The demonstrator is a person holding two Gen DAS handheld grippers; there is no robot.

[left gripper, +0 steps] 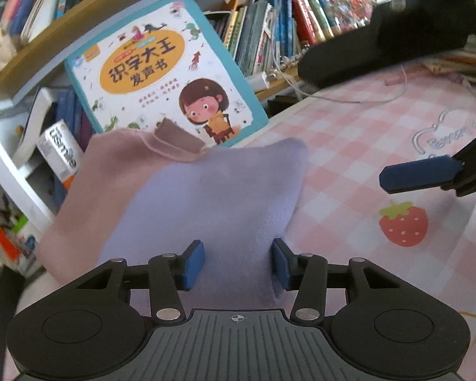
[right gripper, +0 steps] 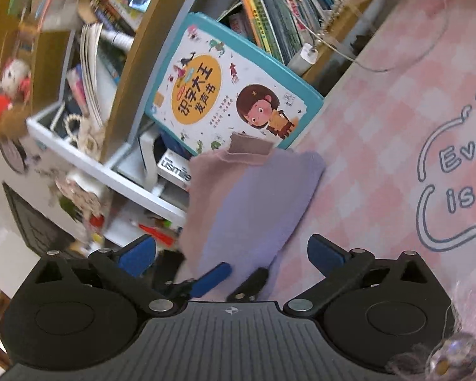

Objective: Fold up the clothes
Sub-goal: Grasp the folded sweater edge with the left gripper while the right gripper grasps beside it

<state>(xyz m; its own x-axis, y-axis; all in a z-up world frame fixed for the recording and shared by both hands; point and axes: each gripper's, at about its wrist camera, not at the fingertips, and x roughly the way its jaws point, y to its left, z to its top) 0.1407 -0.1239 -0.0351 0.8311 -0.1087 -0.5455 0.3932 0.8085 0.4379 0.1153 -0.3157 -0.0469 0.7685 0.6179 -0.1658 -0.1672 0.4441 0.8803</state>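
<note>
Seemingly pinching lavender cloth (left gripper: pixel 225 190) — left gripper (left gripper: pixel 238 265), right gripper (right gripper: pixel 231 254) spread wide.

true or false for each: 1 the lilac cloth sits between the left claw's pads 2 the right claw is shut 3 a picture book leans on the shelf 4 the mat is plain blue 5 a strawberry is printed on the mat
1. The lilac cloth sits between the pads of the left claw. True.
2. The right claw is shut. False: its jaws stand wide apart.
3. A picture book leans on the shelf. True.
4. The mat is plain blue. False: it is pink and white check.
5. A strawberry is printed on the mat. True.
</note>
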